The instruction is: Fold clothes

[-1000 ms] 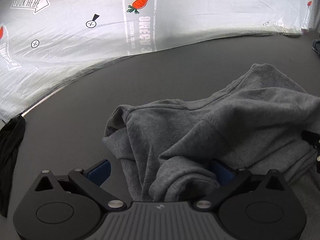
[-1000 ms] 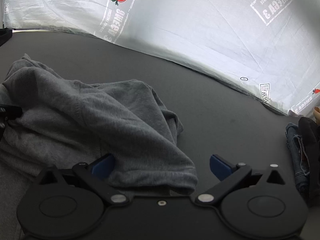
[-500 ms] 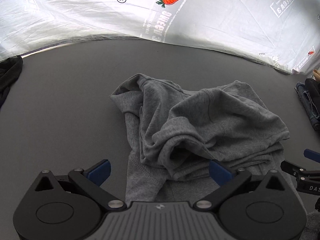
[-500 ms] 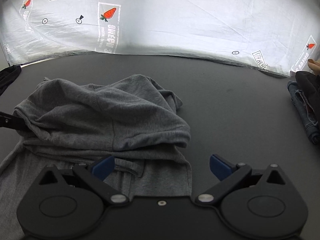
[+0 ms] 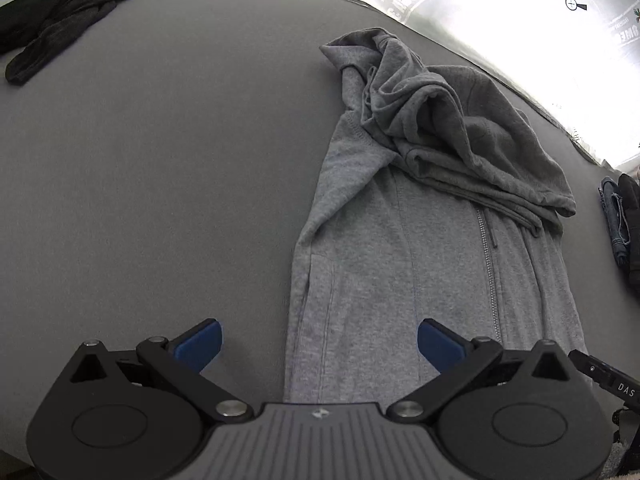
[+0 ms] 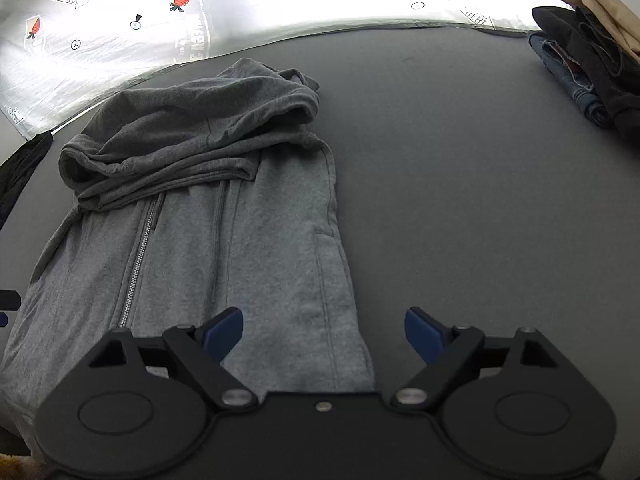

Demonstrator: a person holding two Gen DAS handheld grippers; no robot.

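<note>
A grey zip-up hoodie [image 5: 400,248] lies front up on the dark grey table [image 5: 160,160], its body flat and its sleeves and hood bunched in a heap at the far end [image 5: 452,120]. The same hoodie [image 6: 224,240] fills the left half of the right wrist view, zipper [image 6: 136,264] running down its middle. My left gripper [image 5: 319,344] hangs open over the hoodie's near left edge, holding nothing. Over the near right edge my right gripper [image 6: 323,330] is open too, with nothing between its blue pads.
A black garment [image 5: 64,12] lies at the table's far left corner. A pile of jeans and dark clothes [image 6: 588,68] sits at the far right. A white sheet with carrot prints [image 6: 180,12] hangs behind the table. Bare table stretches on both sides of the hoodie.
Both grippers have pulled back toward the near end of the hoodie. The bunched sleeves and hood, close in front a second ago, now lie far ahead on the garment.
</note>
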